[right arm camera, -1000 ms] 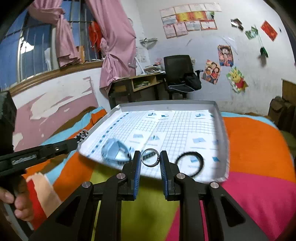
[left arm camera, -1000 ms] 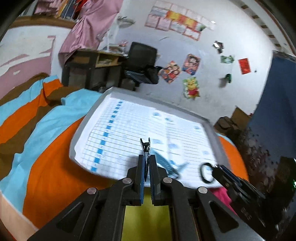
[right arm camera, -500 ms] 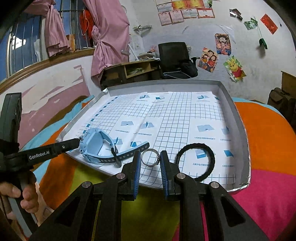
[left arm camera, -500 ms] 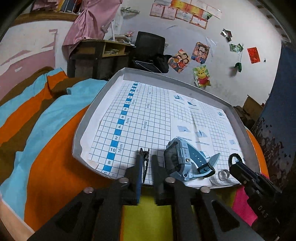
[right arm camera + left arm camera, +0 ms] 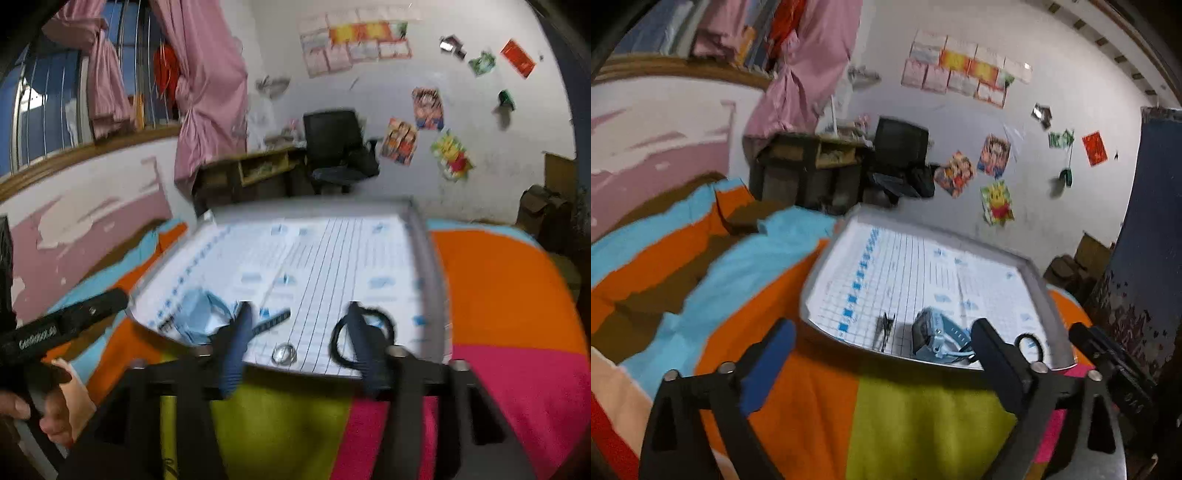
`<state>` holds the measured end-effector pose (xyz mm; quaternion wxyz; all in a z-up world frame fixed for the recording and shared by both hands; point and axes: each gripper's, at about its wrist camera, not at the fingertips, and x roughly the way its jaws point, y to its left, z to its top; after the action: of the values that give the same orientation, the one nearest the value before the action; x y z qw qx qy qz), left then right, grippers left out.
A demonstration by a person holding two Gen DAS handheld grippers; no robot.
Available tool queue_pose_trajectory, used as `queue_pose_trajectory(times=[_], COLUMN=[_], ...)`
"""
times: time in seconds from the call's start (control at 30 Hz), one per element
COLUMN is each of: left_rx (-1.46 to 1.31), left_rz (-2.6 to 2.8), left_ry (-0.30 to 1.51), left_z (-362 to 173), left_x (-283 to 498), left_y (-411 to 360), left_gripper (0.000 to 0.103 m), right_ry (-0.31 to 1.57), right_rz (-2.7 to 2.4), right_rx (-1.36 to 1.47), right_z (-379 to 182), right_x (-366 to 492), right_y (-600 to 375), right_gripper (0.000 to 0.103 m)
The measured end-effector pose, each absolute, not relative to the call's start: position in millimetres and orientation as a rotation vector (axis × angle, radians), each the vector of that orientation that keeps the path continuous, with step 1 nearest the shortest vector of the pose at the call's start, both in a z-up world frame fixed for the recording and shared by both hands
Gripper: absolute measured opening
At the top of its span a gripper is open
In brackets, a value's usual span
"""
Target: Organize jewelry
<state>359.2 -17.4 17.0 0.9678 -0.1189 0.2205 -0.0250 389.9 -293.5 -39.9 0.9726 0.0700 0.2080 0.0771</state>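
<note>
Four small things inside the tray (image 5: 424, 236), all near its front edge: dark hair clip (image 5: 884, 326) at the left, pale blue watch (image 5: 932, 338) next to it, metal ring (image 5: 283, 353) close to the front rim, black hair tie (image 5: 338, 345) at the right.

Left gripper (image 5: 882, 354): fingers opening, already very wide, nothing between them, clip lying free on the grid paper (image 5: 332, 251) beyond. Right gripper (image 5: 297, 332): fingers opening, about half spread, ring lying loose on the paper between them, not pressed.

Handling, as a guess only:
- Ring: light, hard, smooth, likely to slip or roll; best pinched across its sides.
- Clip: thin and stiff; to take by its flat body.
- Watch: heaviest of the four, with a bending strap; to take by the case.
- Hair tie: soft and elastic, easy anywhere.

Around: striped blanket (image 5: 701, 258) of a bed under the tray, a soft base. Raised front rim standing in the way of low approaches. Watch strap reaching toward the ring; hair tie partly behind the right finger.
</note>
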Motion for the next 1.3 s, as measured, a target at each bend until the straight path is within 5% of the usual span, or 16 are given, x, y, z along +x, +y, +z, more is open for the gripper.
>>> queue_pose_trajectory(times=[0.23, 0.43, 1.3], left_rx=[-0.199, -0.182, -0.134], left_rz=[-0.019, -0.020, -0.025], left_ry=[0.329, 0.278, 0.240], left_z=[54, 72, 45], left_x=[295, 239, 57], left_y=[-13, -12, 5], left_gripper=[0.103, 0.103, 0.103], right_ry=[0.299, 0.223, 0.134], right_rz=[0.156, 0.157, 0.122], right_rx=[0.138, 0.114, 0.078], right_z=[5, 33, 29], right_x=[336, 278, 53], right_y=[-299, -295, -292], right_gripper=[0.088, 0.101, 0.102])
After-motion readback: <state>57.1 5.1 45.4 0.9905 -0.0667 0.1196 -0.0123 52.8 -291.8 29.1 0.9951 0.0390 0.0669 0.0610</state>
